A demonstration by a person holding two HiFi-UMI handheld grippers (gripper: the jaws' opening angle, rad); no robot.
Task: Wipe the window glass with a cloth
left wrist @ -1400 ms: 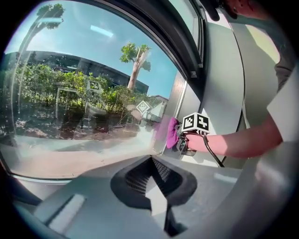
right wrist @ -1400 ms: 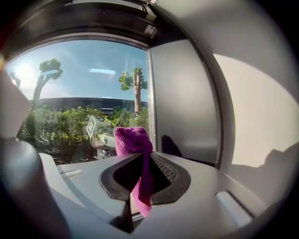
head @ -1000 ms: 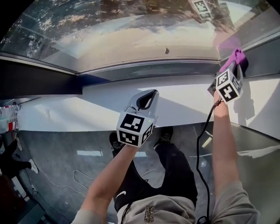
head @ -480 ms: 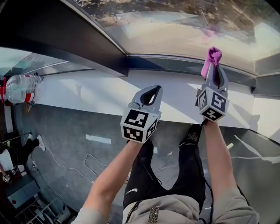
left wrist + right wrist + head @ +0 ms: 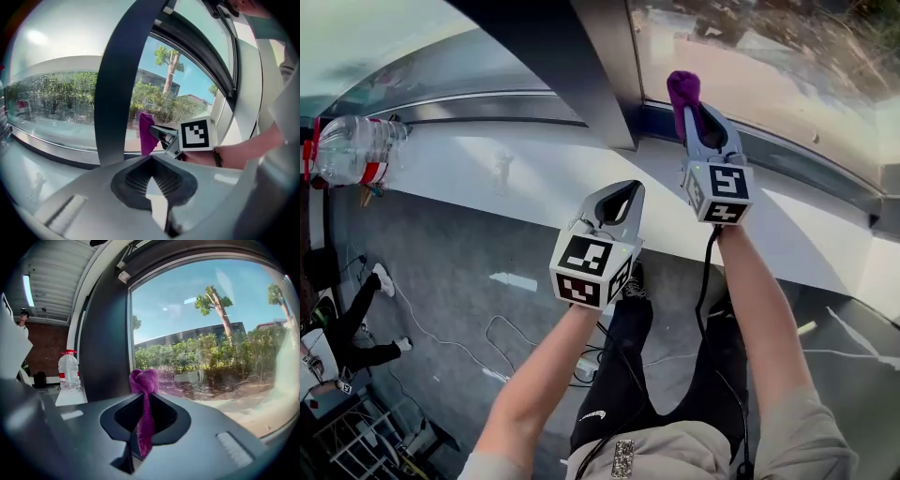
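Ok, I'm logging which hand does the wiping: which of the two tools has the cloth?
The right tool: its jaws are shut on the purple cloth, which sticks out past the tips. The left tool is shut with nothing in it.

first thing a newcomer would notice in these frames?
The purple cloth, pinched in the right gripper and held up at the window glass just right of the dark post. Next, the left gripper, shut on nothing, in front of the white sill, and a water bottle at the sill's far left.
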